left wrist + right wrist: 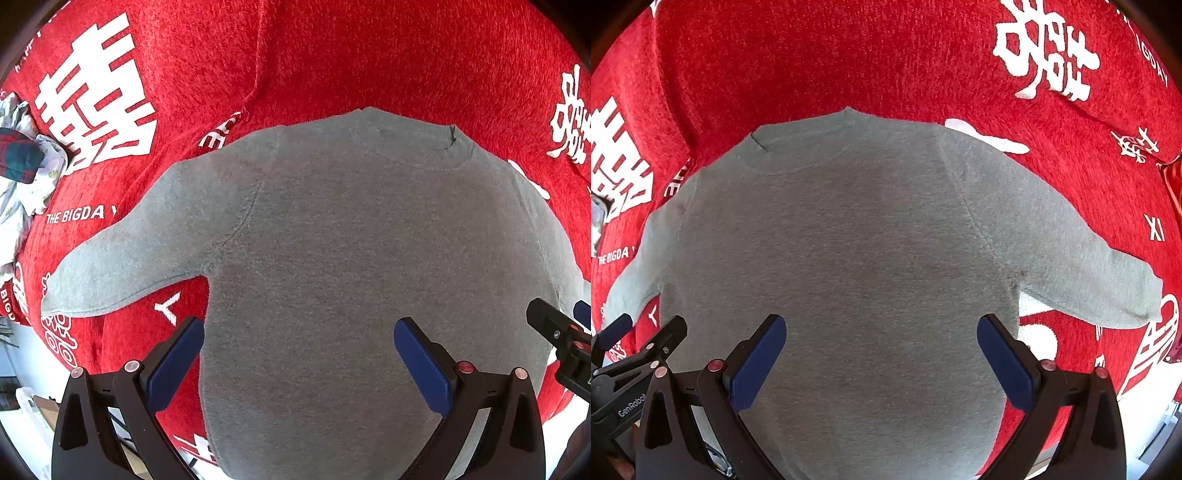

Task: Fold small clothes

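Grey shirt flat, claws apart.

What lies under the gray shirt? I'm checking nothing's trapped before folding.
Around the gray shirt only the red printed cloth shows; whatever lies directly beneath is covered.

Matt grey knit shirt lies on a fuzzy red cloth printed white.

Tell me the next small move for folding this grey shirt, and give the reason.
Probably lower the left tool to the left sleeve and pinch its cuff to fold it inward. The grey shirt lies flat on the red cloth with both sleeves spread, and both tools, the right tool included, hang open, holding nothing.
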Action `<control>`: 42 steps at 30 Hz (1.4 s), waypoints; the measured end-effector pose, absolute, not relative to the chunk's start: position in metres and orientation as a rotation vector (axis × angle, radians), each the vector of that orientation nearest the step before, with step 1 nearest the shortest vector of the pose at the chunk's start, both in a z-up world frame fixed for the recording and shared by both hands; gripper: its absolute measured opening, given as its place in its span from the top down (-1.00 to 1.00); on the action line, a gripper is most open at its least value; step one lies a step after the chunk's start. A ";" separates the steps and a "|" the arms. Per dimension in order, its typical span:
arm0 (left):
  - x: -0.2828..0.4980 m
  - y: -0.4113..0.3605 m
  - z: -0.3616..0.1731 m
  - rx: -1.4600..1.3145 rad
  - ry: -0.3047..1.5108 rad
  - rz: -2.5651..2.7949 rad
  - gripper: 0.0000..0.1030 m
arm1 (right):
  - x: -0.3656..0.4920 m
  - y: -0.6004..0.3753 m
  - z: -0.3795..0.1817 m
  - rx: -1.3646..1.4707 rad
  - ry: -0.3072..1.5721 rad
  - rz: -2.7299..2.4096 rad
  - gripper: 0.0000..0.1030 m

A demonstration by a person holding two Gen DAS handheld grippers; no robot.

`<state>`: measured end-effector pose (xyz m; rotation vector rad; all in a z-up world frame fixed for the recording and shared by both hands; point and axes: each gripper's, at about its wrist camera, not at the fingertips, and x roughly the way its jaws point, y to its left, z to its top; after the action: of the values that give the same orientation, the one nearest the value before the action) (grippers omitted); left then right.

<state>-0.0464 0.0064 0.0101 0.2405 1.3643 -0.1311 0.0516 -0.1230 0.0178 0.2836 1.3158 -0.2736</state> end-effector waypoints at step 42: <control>-0.024 0.160 -0.013 -0.146 1.332 -0.039 -1.00 | 0.081 -0.030 0.017 0.194 1.330 -0.060 -1.00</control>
<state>-0.0243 0.1599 -0.0132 -0.1465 1.3319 -0.0389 0.0809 -0.0295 0.0173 0.1942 1.3297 -0.0599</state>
